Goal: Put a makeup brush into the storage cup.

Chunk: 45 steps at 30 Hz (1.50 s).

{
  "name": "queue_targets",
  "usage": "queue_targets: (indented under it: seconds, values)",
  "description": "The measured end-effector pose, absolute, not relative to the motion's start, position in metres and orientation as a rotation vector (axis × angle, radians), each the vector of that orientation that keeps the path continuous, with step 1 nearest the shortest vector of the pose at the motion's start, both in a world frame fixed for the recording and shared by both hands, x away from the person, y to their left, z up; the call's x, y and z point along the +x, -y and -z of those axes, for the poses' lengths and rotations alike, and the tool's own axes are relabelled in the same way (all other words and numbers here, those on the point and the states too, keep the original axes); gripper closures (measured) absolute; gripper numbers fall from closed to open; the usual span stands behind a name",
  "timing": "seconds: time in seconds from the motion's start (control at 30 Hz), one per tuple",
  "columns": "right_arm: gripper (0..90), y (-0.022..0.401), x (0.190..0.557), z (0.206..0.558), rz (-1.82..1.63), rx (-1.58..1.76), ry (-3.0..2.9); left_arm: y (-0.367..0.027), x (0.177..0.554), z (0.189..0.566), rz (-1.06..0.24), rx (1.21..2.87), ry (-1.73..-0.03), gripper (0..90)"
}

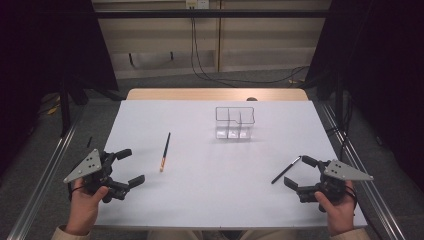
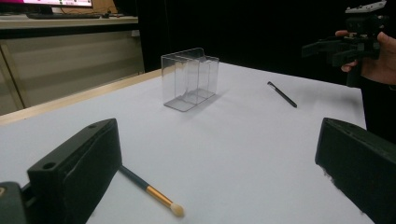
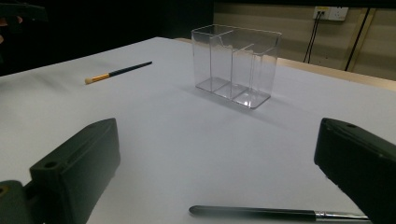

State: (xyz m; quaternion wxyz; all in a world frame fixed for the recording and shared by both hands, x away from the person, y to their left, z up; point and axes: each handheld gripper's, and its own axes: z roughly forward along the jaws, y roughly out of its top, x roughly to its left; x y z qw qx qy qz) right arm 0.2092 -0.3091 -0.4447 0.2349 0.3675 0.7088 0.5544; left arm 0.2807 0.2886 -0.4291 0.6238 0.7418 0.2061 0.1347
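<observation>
A clear plastic organizer (image 1: 235, 122) with three compartments stands upright on the white table (image 1: 210, 200), toward the far side. A dark-handled brush with a gold ferrule and pale tip (image 1: 165, 151) lies left of centre. Just short of it my left gripper (image 1: 131, 167) is open and holds nothing. A thin black brush (image 1: 286, 170) lies at the right, its near end beside my right gripper (image 1: 299, 171), which is also open. The left gripper view shows the pale-tipped brush (image 2: 149, 189) by the left jaw. In the right gripper view the black brush (image 3: 271, 213) lies low between the jaws, untouched.
The white sheet covers a wooden tabletop whose bare edge (image 1: 215, 94) shows at the far side. Metal rails (image 1: 45, 175) run along both sides of the table. Cables (image 1: 240, 77) trail on the floor beyond it.
</observation>
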Motion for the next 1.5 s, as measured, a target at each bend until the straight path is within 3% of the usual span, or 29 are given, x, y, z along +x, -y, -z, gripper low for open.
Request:
queue_targets:
  seconds: [1.5]
  values:
    - [0.0,0.308,0.201,0.444,-1.521,0.993,-1.938,-0.241,0.350,0.426,-0.384,1.705,-0.492,0.3]
